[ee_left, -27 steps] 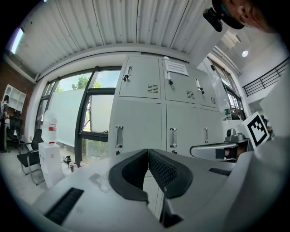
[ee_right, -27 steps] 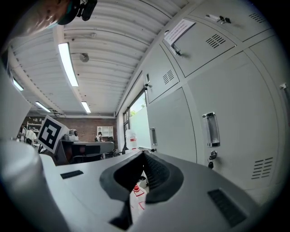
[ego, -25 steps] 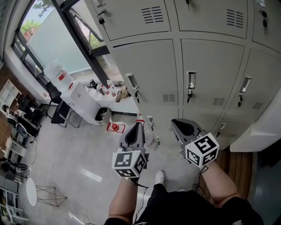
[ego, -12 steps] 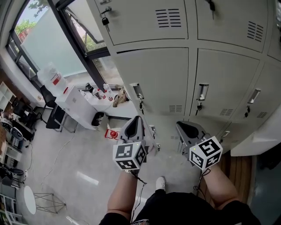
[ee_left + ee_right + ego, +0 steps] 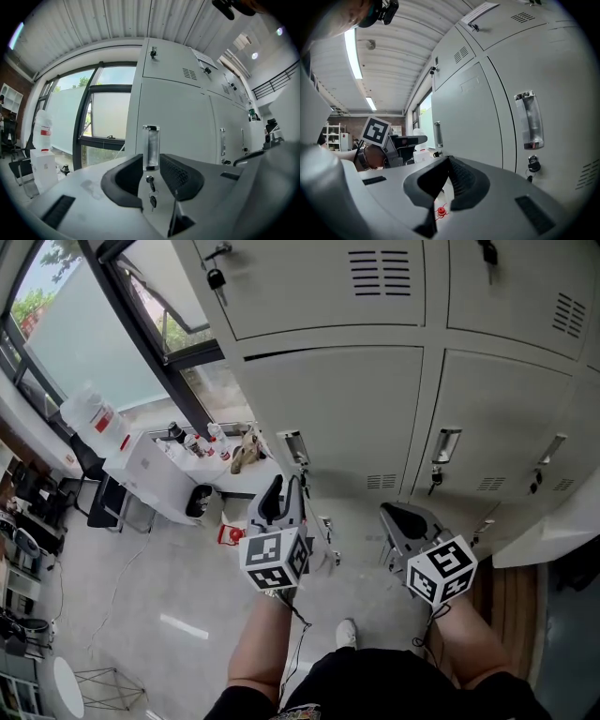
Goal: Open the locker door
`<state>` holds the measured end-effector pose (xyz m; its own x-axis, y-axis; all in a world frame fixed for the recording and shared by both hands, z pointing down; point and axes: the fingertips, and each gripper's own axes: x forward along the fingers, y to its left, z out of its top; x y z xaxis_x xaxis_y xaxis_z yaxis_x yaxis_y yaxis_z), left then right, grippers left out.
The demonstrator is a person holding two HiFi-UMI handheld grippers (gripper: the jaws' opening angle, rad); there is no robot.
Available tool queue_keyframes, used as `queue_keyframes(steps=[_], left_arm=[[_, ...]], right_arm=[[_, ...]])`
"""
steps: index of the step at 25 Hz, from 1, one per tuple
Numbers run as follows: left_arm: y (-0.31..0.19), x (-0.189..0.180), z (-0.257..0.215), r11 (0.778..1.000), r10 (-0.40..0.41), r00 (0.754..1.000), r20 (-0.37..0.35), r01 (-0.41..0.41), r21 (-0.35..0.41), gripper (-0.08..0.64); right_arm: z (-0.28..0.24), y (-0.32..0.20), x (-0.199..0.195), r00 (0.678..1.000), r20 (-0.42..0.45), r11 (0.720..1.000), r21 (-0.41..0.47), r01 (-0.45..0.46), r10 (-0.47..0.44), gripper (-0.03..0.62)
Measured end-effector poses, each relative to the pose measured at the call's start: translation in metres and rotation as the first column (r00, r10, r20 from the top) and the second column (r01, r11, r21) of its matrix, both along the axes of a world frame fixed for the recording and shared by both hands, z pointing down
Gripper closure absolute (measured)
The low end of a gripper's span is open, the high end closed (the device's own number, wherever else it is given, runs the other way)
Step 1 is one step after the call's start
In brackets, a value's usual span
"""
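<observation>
The grey locker door [image 5: 347, 418] has a recessed metal handle [image 5: 296, 448] at its left edge, with a key [image 5: 150, 180] in the lock just below it. My left gripper [image 5: 286, 487] is a short way in front of that handle. Its jaws are opening, nothing is between them, and the handle [image 5: 151, 146] shows through their gap in the left gripper view. My right gripper [image 5: 391, 513] hangs lower to the right, jaws shut and empty, facing the neighbouring locker's handle [image 5: 529, 119] and keyed lock [image 5: 533, 164].
More locker doors surround this one, some with keys hanging. A window wall, a white table [image 5: 141, 470] with bottles and a water jug [image 5: 91, 418] stand at the left. A red object [image 5: 230, 533] lies on the floor. The person's shoe [image 5: 347, 634] is below.
The left gripper has moved up and closer to the locker handle, and its jaws have parted slightly. The right gripper has kept its place, still shut.
</observation>
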<state>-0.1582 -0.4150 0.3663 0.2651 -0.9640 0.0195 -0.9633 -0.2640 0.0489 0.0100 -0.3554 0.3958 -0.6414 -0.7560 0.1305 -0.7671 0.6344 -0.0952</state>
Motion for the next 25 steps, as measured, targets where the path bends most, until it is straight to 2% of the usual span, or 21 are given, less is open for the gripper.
queue_keyframes(steps=[6,9,18,25], left_arm=[[-0.031,-0.007,0.0,1.0,0.014,1.0,0.001,-0.014,0.006,0.355],[-0.045,-0.006,-0.001,1.0,0.026,0.999,0.022,-0.026,0.011,0.319],[-0.065,-0.005,-0.002,0.997,0.062,0.998,0.019,-0.063,0.035,0.301],[-0.065,-0.002,-0.002,0.995,0.091,0.996,0.015,-0.092,0.046,0.307]], right_arm=[[0.005,-0.015,-0.001,0.999,-0.005,0.999,-0.009,-0.051,0.051,0.538],[0.006,-0.02,-0.001,0.997,-0.005,0.997,-0.011,-0.072,0.072,0.538],[0.011,-0.029,0.008,0.992,-0.014,0.992,-0.023,-0.128,0.127,0.538],[0.014,-0.034,0.004,0.991,-0.014,0.99,-0.03,-0.134,0.134,0.538]])
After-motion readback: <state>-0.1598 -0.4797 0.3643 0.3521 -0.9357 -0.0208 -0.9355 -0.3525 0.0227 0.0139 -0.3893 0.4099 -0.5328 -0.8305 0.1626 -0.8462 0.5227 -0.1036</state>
